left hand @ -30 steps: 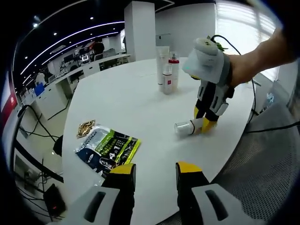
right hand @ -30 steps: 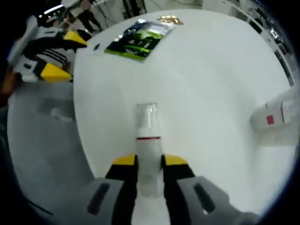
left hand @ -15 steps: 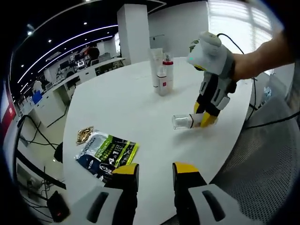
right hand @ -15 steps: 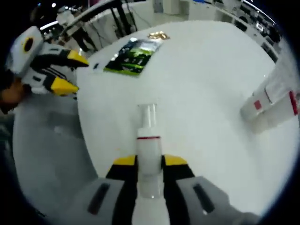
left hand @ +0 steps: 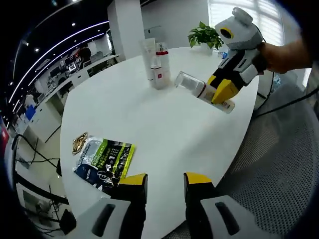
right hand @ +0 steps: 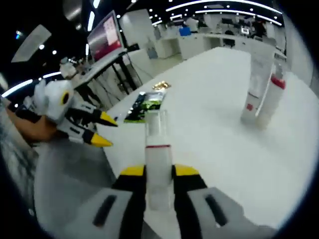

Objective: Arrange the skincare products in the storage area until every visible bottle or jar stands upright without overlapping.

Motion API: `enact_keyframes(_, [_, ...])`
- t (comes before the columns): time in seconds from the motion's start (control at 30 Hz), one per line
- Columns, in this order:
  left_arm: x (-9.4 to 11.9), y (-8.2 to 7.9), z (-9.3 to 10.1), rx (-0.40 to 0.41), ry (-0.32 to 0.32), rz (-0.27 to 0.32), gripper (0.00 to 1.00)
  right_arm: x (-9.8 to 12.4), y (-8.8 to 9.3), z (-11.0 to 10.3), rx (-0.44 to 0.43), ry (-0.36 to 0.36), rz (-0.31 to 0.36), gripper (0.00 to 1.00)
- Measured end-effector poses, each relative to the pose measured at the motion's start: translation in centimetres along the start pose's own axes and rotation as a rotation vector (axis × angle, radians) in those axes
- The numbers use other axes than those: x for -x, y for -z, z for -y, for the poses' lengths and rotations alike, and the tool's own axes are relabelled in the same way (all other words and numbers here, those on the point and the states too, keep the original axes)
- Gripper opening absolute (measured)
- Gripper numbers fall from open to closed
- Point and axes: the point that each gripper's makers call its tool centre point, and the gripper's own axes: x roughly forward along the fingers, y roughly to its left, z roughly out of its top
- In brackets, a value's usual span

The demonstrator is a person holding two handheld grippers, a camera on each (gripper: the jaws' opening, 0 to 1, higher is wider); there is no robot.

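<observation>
My right tool is clenched on a white bottle with a clear cap; in the left gripper view that same bottle hangs tilted in the air above the far right part of the round white surface, cap end pointing toward the middle, with the right tool gripping its lower body and my hand behind it. My left tool is released, its yellow-tipped jaws apart with nothing between them, hovering over the near edge of the surface; from the right gripper view it sits off the surface's edge, jaws spread.

Toward the far edge stands a tight cluster of three upright products: a tall white tube, a bottle with a red cap, and a shorter white bottle with a red label in front. They stand just beside each other; I cannot tell whether they touch. In the right gripper view two of them are plain.

Near the left edge lies one flat green and dark sachet pack, and just beyond it one small gold-wrapped item. One potted plant stands past the far edge. Nothing lies between the held bottle and the standing cluster.
</observation>
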Motion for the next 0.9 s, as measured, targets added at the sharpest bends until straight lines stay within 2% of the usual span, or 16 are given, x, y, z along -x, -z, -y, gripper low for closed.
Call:
enact_keyframes(0.07, [-0.2, 0.1, 0.4, -0.022, 0.015, -0.023, 0.29, 0.7, -0.5, -0.3, -0.010, 0.008, 0.054, 0.18])
enact_keyframes(0.1, [-0.2, 0.2, 0.6, -0.033, 0.020, -0.030, 0.29, 1.1, -0.9, -0.6, -0.044, -0.002, 0.095, 0.18])
enact_keyframes(0.23, [-0.3, 0.2, 1.0, -0.071, 0.033, -0.047, 0.29, 2.1, -1.3, -1.1, -0.071, -0.011, 0.149, 0.18])
enact_keyframes(0.37, [-0.3, -0.1, 0.8, -0.115, 0.017, -0.047, 0.29, 2.9, -1.9, -1.7, -0.087, -0.033, 0.209, 0.18])
enact_keyframes(0.6, [-0.2, -0.4, 0.6, -0.124, 0.004, -0.034, 0.29, 3.3, -1.9, -1.7, -0.137, -0.049, 0.290, 0.18])
enact_keyframes(0.73, [-0.3, -0.1, 0.5, -0.128, -0.006, -0.050, 0.29, 2.8, -1.1, -1.9, -0.178, -0.072, 0.326, 0.18])
enact_keyframes(0.83, [-0.6, 0.3, 0.3, -0.128, -0.014, -0.082, 0.29, 2.5, -0.5, -2.0, -0.182, -0.077, 0.316, 0.18])
enact_keyframes(0.87, [-0.7, 0.3, 0.4, -0.132, -0.010, -0.086, 0.29, 2.9, -1.0, -2.1, -0.184, -0.074, 0.308, 0.18])
enact_keyframes(0.9, [-0.6, 0.2, 0.6, -0.140, -0.008, -0.083, 0.29, 3.3, -1.8, -2.3, -0.160, -0.087, 0.363, 0.18])
